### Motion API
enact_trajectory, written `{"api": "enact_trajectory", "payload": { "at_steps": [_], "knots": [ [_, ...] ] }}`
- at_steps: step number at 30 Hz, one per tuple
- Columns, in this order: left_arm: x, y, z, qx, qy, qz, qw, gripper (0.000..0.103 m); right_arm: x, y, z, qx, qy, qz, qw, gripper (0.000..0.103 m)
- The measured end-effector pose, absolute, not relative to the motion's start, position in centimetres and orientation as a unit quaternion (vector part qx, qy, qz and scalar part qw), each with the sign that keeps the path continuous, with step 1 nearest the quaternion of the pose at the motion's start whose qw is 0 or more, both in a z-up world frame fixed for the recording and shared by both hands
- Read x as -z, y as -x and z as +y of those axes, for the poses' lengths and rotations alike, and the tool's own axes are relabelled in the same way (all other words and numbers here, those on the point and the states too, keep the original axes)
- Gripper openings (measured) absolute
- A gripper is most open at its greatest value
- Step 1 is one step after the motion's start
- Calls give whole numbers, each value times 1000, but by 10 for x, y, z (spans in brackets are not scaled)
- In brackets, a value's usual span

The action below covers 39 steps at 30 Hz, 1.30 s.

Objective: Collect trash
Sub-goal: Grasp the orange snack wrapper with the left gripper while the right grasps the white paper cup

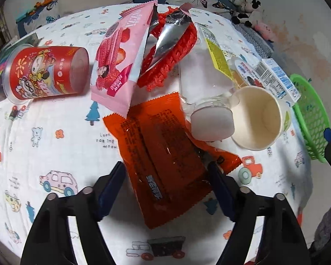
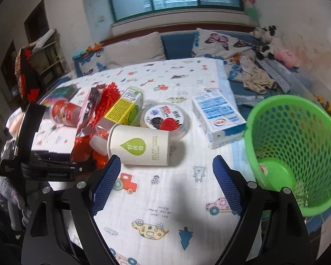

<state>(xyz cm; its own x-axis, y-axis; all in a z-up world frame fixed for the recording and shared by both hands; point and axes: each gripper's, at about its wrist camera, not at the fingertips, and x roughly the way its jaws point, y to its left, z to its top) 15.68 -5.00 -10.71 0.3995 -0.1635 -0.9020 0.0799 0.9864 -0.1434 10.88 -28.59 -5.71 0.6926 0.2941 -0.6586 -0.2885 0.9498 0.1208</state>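
Barely started. Green basket at the table's right edge looks nearly empty, maybe a scrap at the bottom, hard to tell. Still out on the cloth: orange wrapper, pink wrapper, red cup, paper cup, clear bottle, yogurt tub, milk carton, red netting. Left gripper jaws apart, straddling the orange wrapper, not pinching. Right gripper spread wide, holding nothing, near the paper cup.

Orange wrapper flat beside tipped paper cup
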Motion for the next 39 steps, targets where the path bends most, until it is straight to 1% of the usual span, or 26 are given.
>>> {"api": "enact_trajectory", "payload": {
  "at_steps": [5, 9, 12, 19, 25, 33, 36, 38, 39],
  "knots": [
    [105, -156, -40, 68, 47, 542, 837, 58, 62, -118, -273, -190, 49, 370, 908, 85],
    [102, -154, -35, 64, 45, 539, 839, 52, 65, -126, -263, -215, 94, 375, 897, 85],
    [99, -152, -29, 59, 37, 537, 841, 49, 68, -130, -250, -235, 145, 373, 886, 85],
    [85, -143, -21, 65, 23, 527, 847, 44, 76, -135, -221, -263, 251, 362, 858, 89],
    [80, -136, -19, 72, 21, 524, 848, 42, 87, -149, -203, -271, 329, 358, 831, 89],
    [73, -133, -15, 78, 24, 519, 851, 40, 101, -159, -183, -283, 390, 352, 803, 89],
    [67, -130, -13, 81, 25, 514, 854, 40, 106, -162, -181, -279, 395, 352, 801, 88],
    [64, -128, -11, 83, 26, 511, 855, 39, 109, -165, -181, -280, 393, 357, 800, 82],
    [63, -127, -11, 84, 26, 510, 855, 39, 109, -167, -181, -279, 390, 359, 801, 76]
  ]
}}
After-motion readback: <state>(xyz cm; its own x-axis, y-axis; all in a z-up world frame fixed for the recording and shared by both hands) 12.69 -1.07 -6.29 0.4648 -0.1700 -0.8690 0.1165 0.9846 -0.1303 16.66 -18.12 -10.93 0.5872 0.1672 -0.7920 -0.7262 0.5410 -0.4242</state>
